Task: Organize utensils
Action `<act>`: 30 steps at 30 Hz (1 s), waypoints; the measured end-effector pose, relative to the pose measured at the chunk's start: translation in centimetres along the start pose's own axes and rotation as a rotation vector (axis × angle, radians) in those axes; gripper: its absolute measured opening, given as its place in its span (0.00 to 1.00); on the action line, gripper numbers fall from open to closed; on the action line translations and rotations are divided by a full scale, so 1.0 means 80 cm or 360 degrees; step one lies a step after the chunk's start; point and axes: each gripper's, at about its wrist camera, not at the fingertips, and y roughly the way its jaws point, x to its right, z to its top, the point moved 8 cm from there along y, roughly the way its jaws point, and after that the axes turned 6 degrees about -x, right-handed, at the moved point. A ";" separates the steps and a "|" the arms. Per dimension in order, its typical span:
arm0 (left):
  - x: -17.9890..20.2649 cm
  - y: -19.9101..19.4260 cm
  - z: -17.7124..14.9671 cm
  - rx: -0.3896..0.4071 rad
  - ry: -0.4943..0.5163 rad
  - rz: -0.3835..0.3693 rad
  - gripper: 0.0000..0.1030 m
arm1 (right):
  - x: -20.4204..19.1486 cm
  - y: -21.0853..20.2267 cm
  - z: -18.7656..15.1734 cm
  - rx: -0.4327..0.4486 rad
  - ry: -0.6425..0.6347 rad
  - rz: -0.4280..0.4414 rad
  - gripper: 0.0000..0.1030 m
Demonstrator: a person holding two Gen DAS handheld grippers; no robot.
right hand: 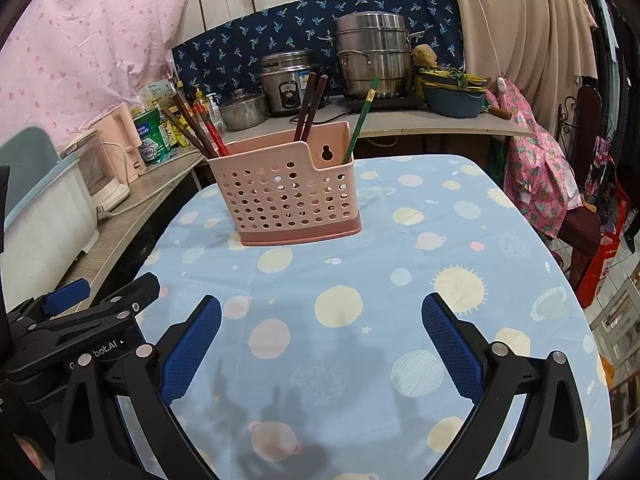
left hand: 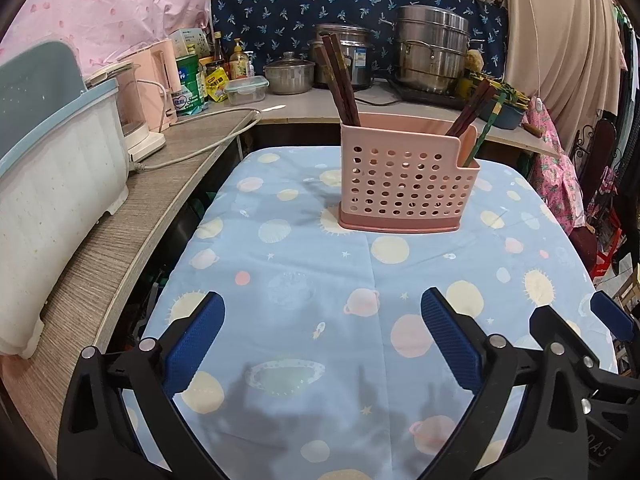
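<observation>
- Both claws were released: your left claw (left hand: 322, 344) and right claw (right hand: 322, 346) stood wide with nothing between the pads, low over the bench (right hand: 500, 240).
- The pink holder (left hand: 404, 184) stood upright at 12 o'clock of your left claw, at 11 o'clock of the right, well apart from both.
- Dark chopsticks (left hand: 338, 80) leaned in its left compartment, another dark pair (left hand: 470, 110) further right, and one green chopstick (right hand: 362, 120) in the low end compartment.
- No loose utensil showed on the cloth, so the task looked near done; anything left out of view, I could not tell.
- Risk: the holder looked light and tall; a claw swung in at 12 o'clock could have knocked the leaning sticks and tipped it.
- Risk: the green chopstick leaned over the low wall, so a nudge there could have flicked it out.
- Risk: your claws sat just beside each other; spreading or crossing them could have made them clash.
- Risk: dragging a pad could have pulled the cloth and shifted the holder.
</observation>
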 end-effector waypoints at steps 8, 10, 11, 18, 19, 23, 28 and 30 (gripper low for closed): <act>-0.002 0.004 -0.002 -0.0010 -0.0001 -0.0008 0.93 | -0.001 0.003 -0.002 -0.0006 -0.0015 -0.0020 0.94; -0.002 0.004 -0.002 -0.0009 -0.0002 -0.0010 0.93 | -0.001 0.003 -0.003 -0.0008 -0.0013 -0.0021 0.94; -0.002 0.004 -0.002 -0.0011 -0.0002 -0.0009 0.93 | -0.001 0.004 -0.003 -0.0011 -0.0015 -0.0025 0.94; -0.004 0.005 -0.002 -0.0006 0.0000 -0.0001 0.93 | -0.001 0.005 -0.004 -0.0014 -0.0018 -0.0032 0.94; -0.005 0.005 -0.002 -0.0006 0.0001 0.0001 0.93 | 0.000 0.006 -0.005 -0.0015 -0.0019 -0.0035 0.94; -0.006 0.005 -0.002 -0.0005 0.0006 0.0015 0.93 | 0.000 0.007 -0.005 -0.0017 -0.0019 -0.0039 0.94; -0.004 0.003 -0.002 0.0001 0.0013 0.0025 0.93 | 0.000 0.007 -0.005 -0.0017 -0.0019 -0.0041 0.94; -0.004 0.003 -0.002 0.0002 0.0012 0.0024 0.93 | 0.000 0.007 -0.006 -0.0015 -0.0019 -0.0042 0.94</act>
